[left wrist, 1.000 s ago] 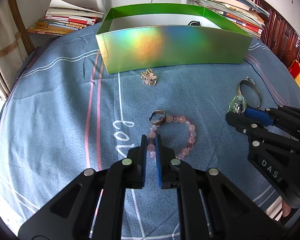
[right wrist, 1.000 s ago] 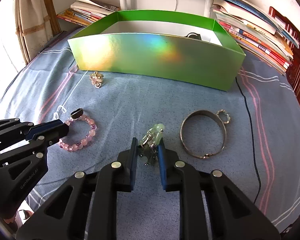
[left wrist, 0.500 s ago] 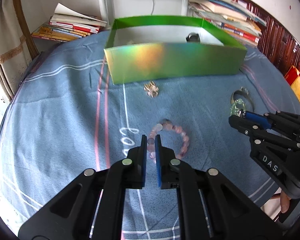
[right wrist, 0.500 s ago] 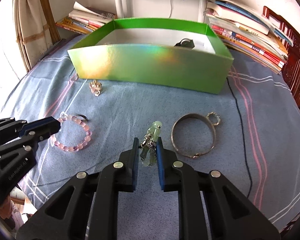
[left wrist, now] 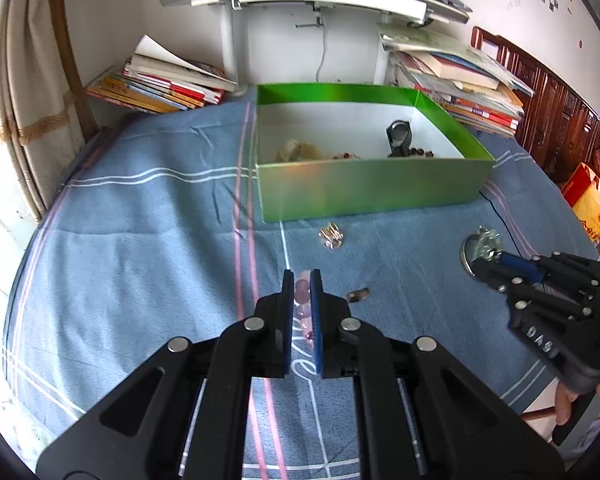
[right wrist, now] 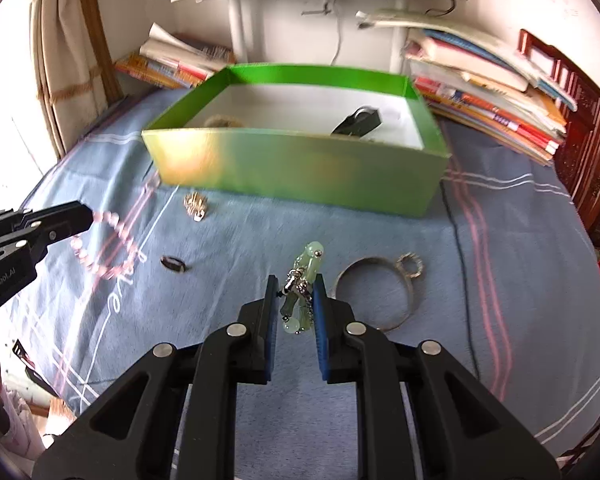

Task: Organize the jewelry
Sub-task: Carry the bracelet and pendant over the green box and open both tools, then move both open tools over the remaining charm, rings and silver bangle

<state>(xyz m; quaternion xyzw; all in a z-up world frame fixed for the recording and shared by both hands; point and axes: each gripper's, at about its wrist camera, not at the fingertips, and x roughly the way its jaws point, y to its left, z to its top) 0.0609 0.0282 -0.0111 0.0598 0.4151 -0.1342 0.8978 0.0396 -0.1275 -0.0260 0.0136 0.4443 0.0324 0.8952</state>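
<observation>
My left gripper (left wrist: 301,280) is shut on a pink bead bracelet (left wrist: 302,300) and holds it above the blue cloth; the bracelet hangs from the left gripper (right wrist: 86,216) in the right wrist view (right wrist: 112,248). My right gripper (right wrist: 295,292) is shut on a pale green bead piece with silver links (right wrist: 304,280), also lifted. The right gripper also shows in the left wrist view (left wrist: 486,258). A green box (left wrist: 364,184) stands ahead with several pieces inside. On the cloth lie a dark ring (right wrist: 174,263), a gold brooch (right wrist: 196,205), a silver bangle (right wrist: 374,292) and a small sparkly ring (right wrist: 410,264).
Stacks of books (left wrist: 168,84) lie behind the box on the left and on the right (left wrist: 460,80). A white desk leg (left wrist: 228,48) stands behind. A black cable (right wrist: 460,248) runs along the cloth on the right. A wooden bed frame (left wrist: 556,120) borders the right side.
Both grippers have risen with their pieces. The bracelet has come off the cloth, leaving the dark ring behind. The box now looks farther below and its inside shows.
</observation>
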